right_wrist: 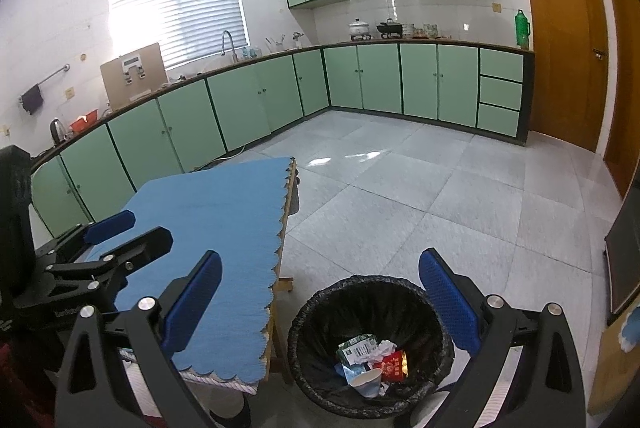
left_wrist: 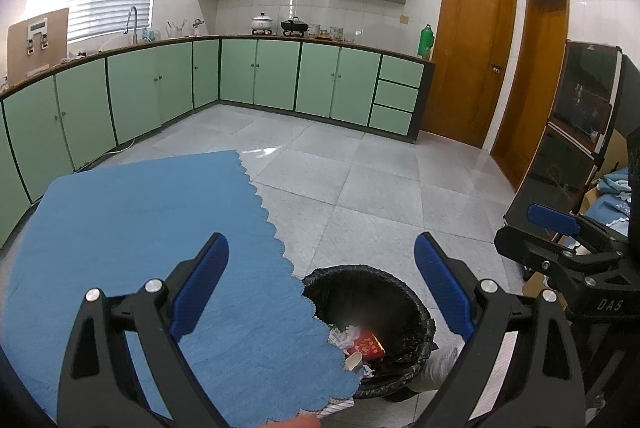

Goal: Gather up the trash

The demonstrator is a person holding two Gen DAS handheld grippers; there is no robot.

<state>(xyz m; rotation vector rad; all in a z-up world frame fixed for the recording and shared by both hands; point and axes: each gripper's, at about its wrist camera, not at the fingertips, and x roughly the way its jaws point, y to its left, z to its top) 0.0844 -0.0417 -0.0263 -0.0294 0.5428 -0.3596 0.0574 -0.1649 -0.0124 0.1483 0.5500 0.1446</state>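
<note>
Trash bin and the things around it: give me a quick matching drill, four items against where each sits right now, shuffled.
Items:
1. red can
2. white paper cup
3. blue cloth
4. green bottle

Places:
A. on the counter's end beside the wooden door
B. spread over the table
C. in the trash bin, right of the crumpled paper
D. in the trash bin, nearest the camera

Pairs: 1-C, 2-D, 3-B, 4-A

Both tongs, left and right, are open and hold nothing.
</note>
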